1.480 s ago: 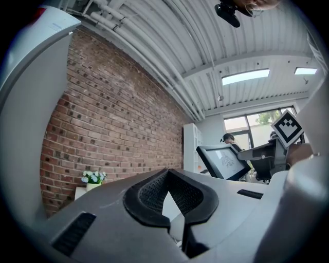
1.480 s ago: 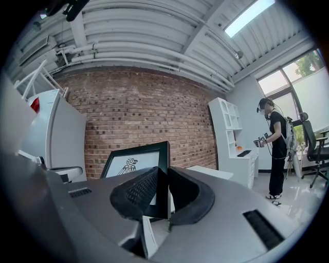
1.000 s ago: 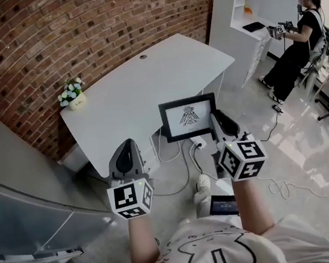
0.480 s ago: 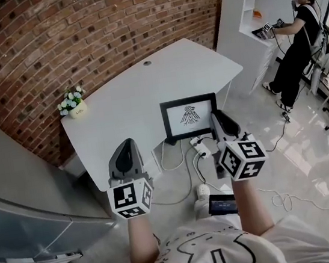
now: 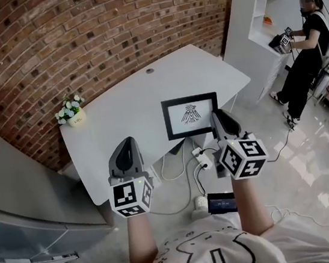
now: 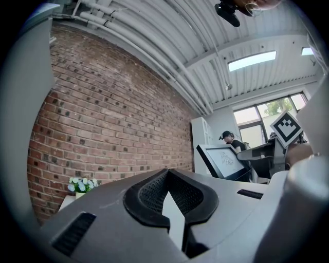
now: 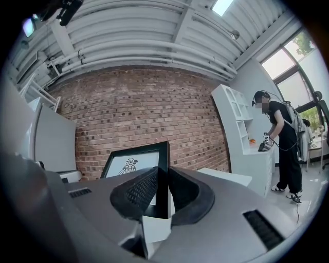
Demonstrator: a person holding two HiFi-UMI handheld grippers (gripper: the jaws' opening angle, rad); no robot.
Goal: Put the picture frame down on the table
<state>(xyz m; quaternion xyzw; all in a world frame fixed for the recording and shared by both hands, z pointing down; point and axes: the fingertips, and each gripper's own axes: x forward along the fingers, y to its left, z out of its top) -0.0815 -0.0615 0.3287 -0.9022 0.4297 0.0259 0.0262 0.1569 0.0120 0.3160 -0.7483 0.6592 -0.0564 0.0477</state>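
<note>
We hold the picture frame (image 5: 191,115) upright over the near edge of the table (image 5: 129,99), toward its right side. The right gripper (image 5: 219,120) is clamped on the frame's right-hand border, its ribbed black pads pressing front and back. The left gripper (image 5: 126,159) hangs at the table's near edge further left. Its jaws are closed tip to tip with nothing between them.

The frame is a flat rectangle with a narrow black moulding, a white sheet and a small dark emblem. We judge it light and stiff, but probably glazed, so brittle at the corners and slippery on its face. With a grip on one side only it may swing, so the lower edge should meet the table first. The border is the right place to hold it, never the pane.

The table top is smooth, matte white with rounded corners. A small pot of white flowers (image 5: 71,108) sits at its far left corner, against the rough red brick wall (image 5: 77,30).
</note>
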